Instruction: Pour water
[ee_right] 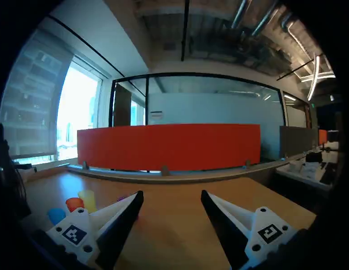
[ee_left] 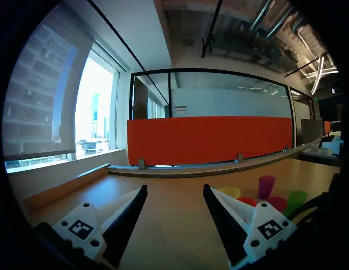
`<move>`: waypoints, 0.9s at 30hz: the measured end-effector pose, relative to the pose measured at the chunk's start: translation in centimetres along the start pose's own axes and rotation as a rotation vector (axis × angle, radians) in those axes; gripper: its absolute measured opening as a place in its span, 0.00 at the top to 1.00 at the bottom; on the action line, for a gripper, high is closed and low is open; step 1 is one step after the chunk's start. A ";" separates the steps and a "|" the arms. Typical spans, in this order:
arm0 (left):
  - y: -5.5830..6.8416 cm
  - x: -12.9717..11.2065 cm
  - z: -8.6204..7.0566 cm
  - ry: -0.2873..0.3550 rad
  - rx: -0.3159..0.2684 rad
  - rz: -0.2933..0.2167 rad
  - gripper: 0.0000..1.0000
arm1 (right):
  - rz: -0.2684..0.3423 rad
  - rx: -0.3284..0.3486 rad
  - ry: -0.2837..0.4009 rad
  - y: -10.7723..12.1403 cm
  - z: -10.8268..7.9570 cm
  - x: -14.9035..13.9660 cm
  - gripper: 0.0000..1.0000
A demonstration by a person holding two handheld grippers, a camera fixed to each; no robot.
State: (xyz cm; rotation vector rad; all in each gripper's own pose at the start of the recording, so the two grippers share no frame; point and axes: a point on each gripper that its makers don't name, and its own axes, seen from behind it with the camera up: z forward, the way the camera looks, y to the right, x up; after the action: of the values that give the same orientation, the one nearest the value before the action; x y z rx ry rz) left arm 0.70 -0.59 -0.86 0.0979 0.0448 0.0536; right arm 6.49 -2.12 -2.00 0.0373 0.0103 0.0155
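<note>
In the left gripper view, my left gripper (ee_left: 175,193) is open above the wooden desk (ee_left: 174,225) with nothing between its fingers. Right of it stand a purple cup (ee_left: 266,186), a yellow cup (ee_left: 230,192), a green cup (ee_left: 295,201) and red cups (ee_left: 277,203), partly hidden behind the right finger. In the right gripper view, my right gripper (ee_right: 172,198) is open and empty too. To its left stand a yellow cup (ee_right: 88,200), an orange-red cup (ee_right: 74,204) and a blue cup (ee_right: 56,215); a purple cup (ee_right: 122,197) peeks over the left finger.
An orange divider panel (ee_left: 210,139) runs along the desk's far edge, with a glass wall behind it. Bright windows (ee_left: 95,112) are on the left. Another desk with white items (ee_right: 309,168) stands at the right.
</note>
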 end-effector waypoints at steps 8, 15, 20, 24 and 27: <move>0.4 -1.0 0.3 0.018 0.005 -0.031 0.08 | 0.005 -0.046 -0.036 1.7 0.1 -0.6 0.01; -0.1 -2.3 0.3 0.012 0.019 0.003 0.08 | 0.024 -0.066 -0.053 2.4 0.1 -1.3 0.01; -0.3 -3.2 0.4 0.011 0.018 -0.008 0.08 | 0.028 -0.064 -0.057 2.2 0.1 -1.5 0.01; -0.5 -3.9 0.4 0.003 0.016 -0.021 0.08 | 0.025 -0.064 -0.064 2.2 0.0 -1.8 0.01; -0.9 -4.4 0.4 -0.005 0.023 -0.021 0.08 | 0.024 -0.065 -0.068 2.2 0.0 -2.0 0.01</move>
State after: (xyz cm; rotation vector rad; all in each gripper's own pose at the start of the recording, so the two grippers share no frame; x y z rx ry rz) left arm -3.62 -1.77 -0.36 0.1204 0.0414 0.0318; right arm 4.45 0.08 -1.93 -0.0269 -0.0589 0.0384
